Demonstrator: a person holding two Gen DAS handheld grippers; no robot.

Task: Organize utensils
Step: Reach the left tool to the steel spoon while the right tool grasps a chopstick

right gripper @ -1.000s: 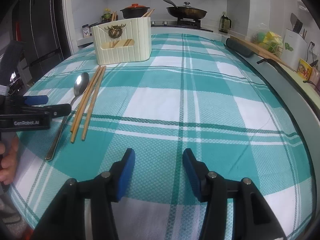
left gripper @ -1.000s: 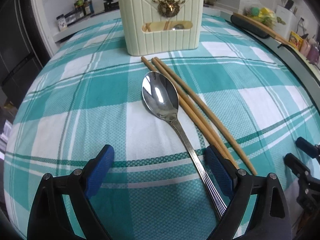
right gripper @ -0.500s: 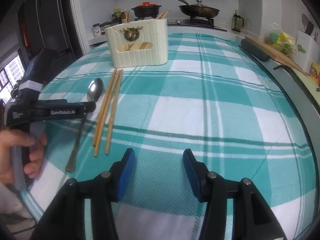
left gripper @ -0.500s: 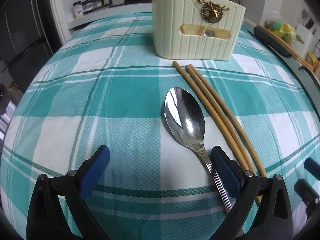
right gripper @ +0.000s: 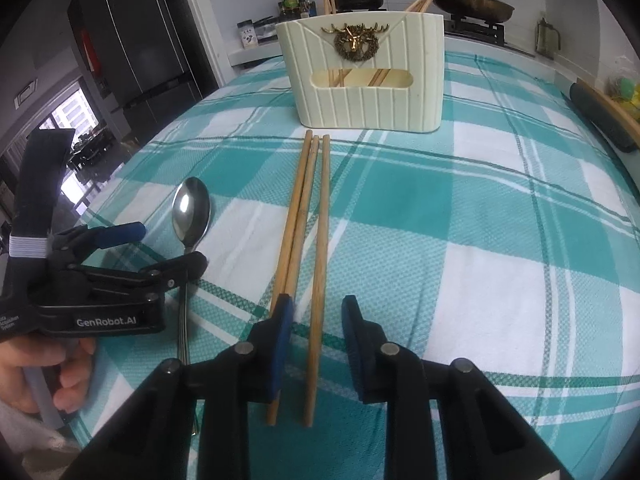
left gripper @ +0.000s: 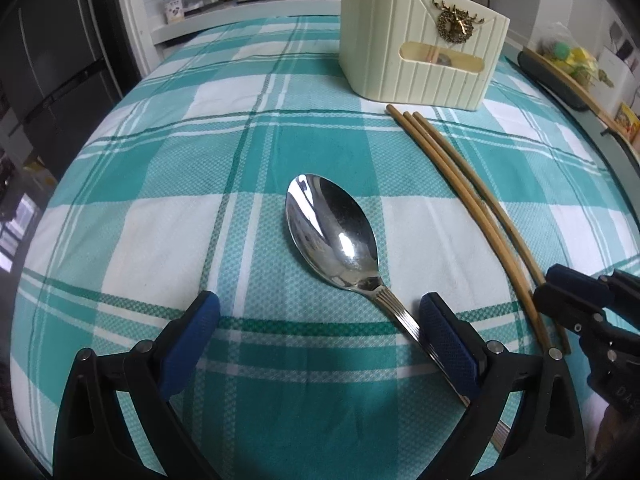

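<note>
closing on the chopsticks (right gripper: 308, 240) would go best if the right gripper (right gripper: 316, 316), its jaws just narrowed but not yet pressing, with one stick between them and two under the left pad, shifted toward 9 o'clock to gather all three. the left gripper (left gripper: 320, 312) gapes wide astride the spoon (left gripper: 336, 240) neck on the counter (right gripper: 480, 240), the holder (right gripper: 360, 76) at 12 o'clock. hidden: handle ends under the gripper bodies, and most of what the holder contains.

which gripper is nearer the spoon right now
Left. The left gripper sits over the spoon, open, its handle running under one finger. The right gripper is off to the side, jaws just narrowed but not gripping, straddling one of the chopsticks.
</note>
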